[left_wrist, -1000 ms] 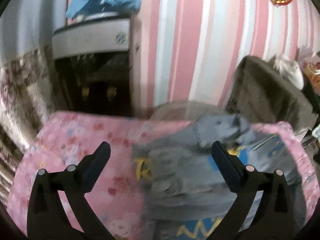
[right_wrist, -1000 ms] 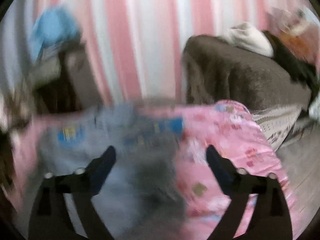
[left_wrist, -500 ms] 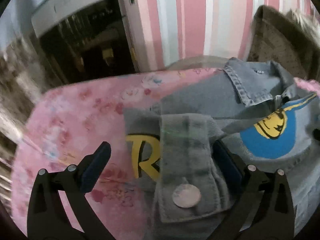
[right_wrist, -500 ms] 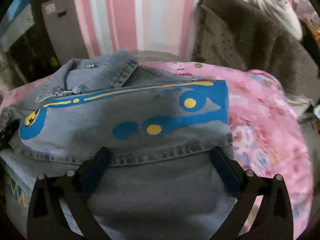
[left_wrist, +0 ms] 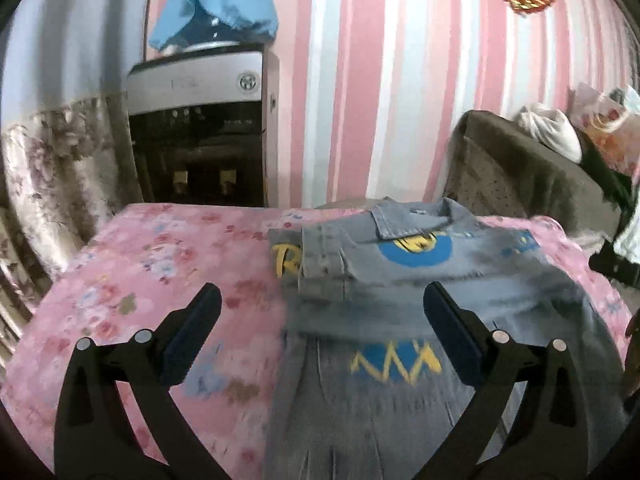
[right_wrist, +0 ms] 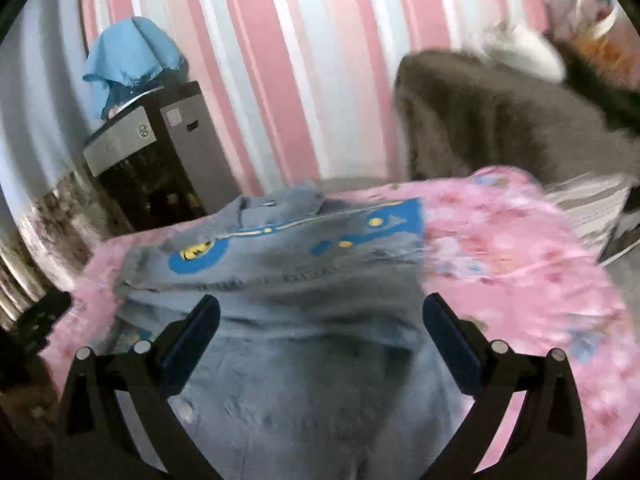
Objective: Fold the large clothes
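**Jacket half-folded, both tongs free**

The jacket (left_wrist: pixel 420 280) lies on the pink cover (left_wrist: pixel 160 260), its sleeves apparently tucked across the back to narrow it, though blur hides the edges. Collar (left_wrist: pixel 416 216) points toward the striped wall; the long axis runs from there back to the grippers. Left gripper (left_wrist: pixel 320 332) and right gripper (right_wrist: pixel 320 336) hover spread wide, pinching nothing.

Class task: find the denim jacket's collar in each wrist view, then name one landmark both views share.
Left wrist: the collar lies right of centre, at the denim jacket's far edge.
Right wrist: the collar lies left of centre, above the blue print.
Shared landmark: the blue cloth atop the dark appliance.
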### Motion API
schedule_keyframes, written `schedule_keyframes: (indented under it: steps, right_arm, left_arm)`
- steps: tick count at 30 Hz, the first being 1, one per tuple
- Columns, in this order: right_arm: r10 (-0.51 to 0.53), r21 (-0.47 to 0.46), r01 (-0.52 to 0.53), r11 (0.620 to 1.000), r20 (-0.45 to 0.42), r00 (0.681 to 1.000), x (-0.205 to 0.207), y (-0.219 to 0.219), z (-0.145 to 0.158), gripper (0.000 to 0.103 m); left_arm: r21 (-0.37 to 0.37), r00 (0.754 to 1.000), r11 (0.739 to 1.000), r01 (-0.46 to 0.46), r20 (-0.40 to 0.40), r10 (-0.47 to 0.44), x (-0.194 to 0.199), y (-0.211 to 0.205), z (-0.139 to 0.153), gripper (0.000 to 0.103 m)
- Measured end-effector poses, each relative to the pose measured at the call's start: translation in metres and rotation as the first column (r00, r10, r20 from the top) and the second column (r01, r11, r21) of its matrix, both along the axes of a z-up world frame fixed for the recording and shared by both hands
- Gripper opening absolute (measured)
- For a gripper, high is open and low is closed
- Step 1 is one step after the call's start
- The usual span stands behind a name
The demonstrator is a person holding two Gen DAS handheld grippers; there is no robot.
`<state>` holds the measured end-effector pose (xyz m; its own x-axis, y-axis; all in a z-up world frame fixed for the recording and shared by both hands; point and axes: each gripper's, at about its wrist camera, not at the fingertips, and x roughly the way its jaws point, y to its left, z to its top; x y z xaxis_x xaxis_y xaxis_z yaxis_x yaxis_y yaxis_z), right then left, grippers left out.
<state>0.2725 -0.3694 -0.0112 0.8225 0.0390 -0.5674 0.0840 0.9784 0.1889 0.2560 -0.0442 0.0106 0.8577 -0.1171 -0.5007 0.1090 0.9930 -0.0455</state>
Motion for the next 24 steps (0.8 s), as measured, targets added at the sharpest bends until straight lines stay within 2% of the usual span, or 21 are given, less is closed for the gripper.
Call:
schedule_keyframes:
  steps: [2,9,12,16,18,20,24]
  right_arm:
    - [-0.046,-0.086,0.045,0.995,-0.001,0.999,-0.018,0.007,-0.003,0.101]
    - [-0.034,-0.077,0.031,0.997,-0.045,0.998,-0.042,0.01,-0.009,0.101]
    - [-0.006,-0.102,0.004,0.995,-0.026,1.0,-0.062,0.015,-0.007,0.101]
    - [-0.022,-0.125,0.021,0.992,-0.007,1.0,-0.073,0.018,0.007,0.101]
    - [-0.006,-0.118,0.008,0.993,0.017,1.0,-0.083,0.025,0.018,0.101]
    - [0.023,-0.138,-0.019,0.99,0.022,1.0,-0.094,0.034,0.022,0.101]
    - [0.014,-0.202,-0.015,0.979,-0.007,1.0,-0.114,0.04,0.014,0.101]
  left_arm:
    - [0.029,1.0,0.999,-0.018,0.006,0.017,-0.016,0.006,-0.001,0.1]
    - [0.079,0.999,0.996,-0.046,-0.023,0.048,-0.046,0.016,-0.007,0.1]
    - [0.087,0.999,0.996,-0.034,-0.01,0.035,-0.061,0.024,-0.007,0.1]
    - [0.105,0.999,0.994,-0.037,-0.005,0.038,-0.077,0.04,-0.012,0.1]
    - [0.117,0.998,0.992,-0.052,-0.035,0.056,-0.083,0.052,-0.018,0.1]
    - [0.092,0.995,0.995,-0.048,-0.08,0.056,-0.089,0.065,-0.024,0.1]
    - [0.113,0.988,0.993,-0.045,-0.143,0.061,-0.105,0.071,-0.035,0.1]
